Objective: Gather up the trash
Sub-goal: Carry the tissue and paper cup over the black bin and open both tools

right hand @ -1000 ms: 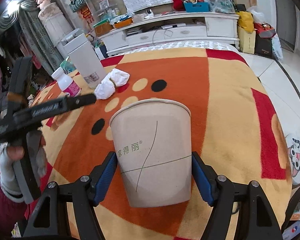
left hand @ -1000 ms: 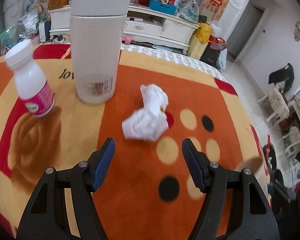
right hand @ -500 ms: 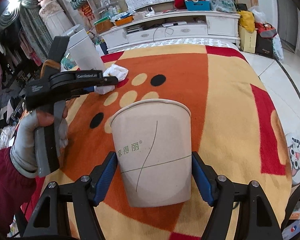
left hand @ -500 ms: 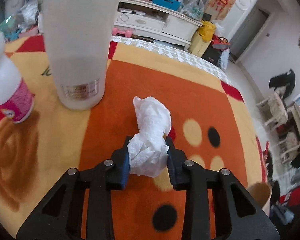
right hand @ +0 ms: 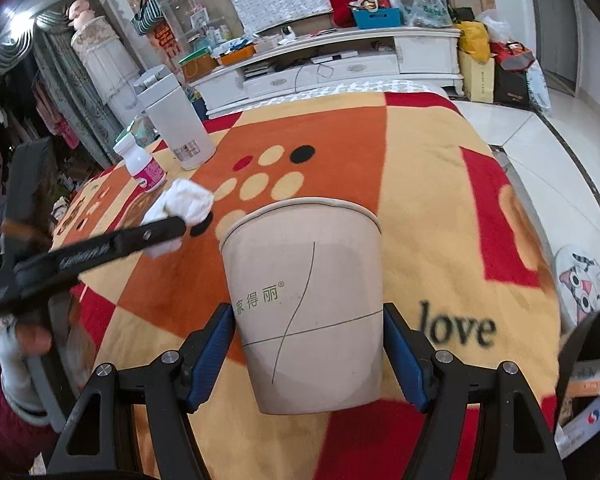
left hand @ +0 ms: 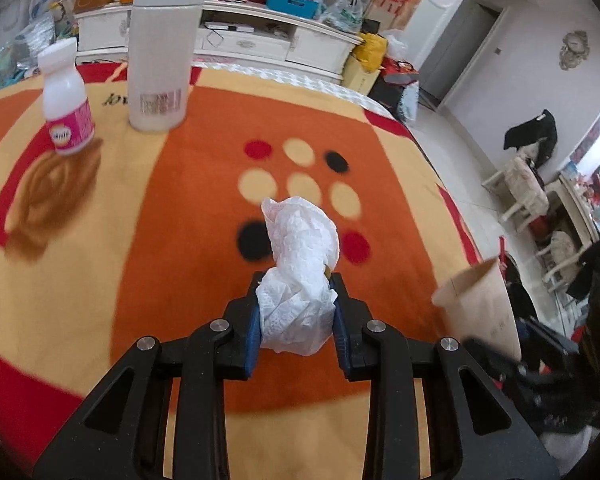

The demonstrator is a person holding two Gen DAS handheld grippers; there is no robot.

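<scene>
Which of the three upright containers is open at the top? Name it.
The paper cup, clamped in the right gripper. Its rim is bare, while the tall white canister and the small pink-labelled bottle on the blanket both wear lids.

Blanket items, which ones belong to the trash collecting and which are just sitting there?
In the job: crumpled tissue in the left gripper; paper cup in the right gripper.
Just lying about: white flask; small pink-labelled bottle.
</scene>
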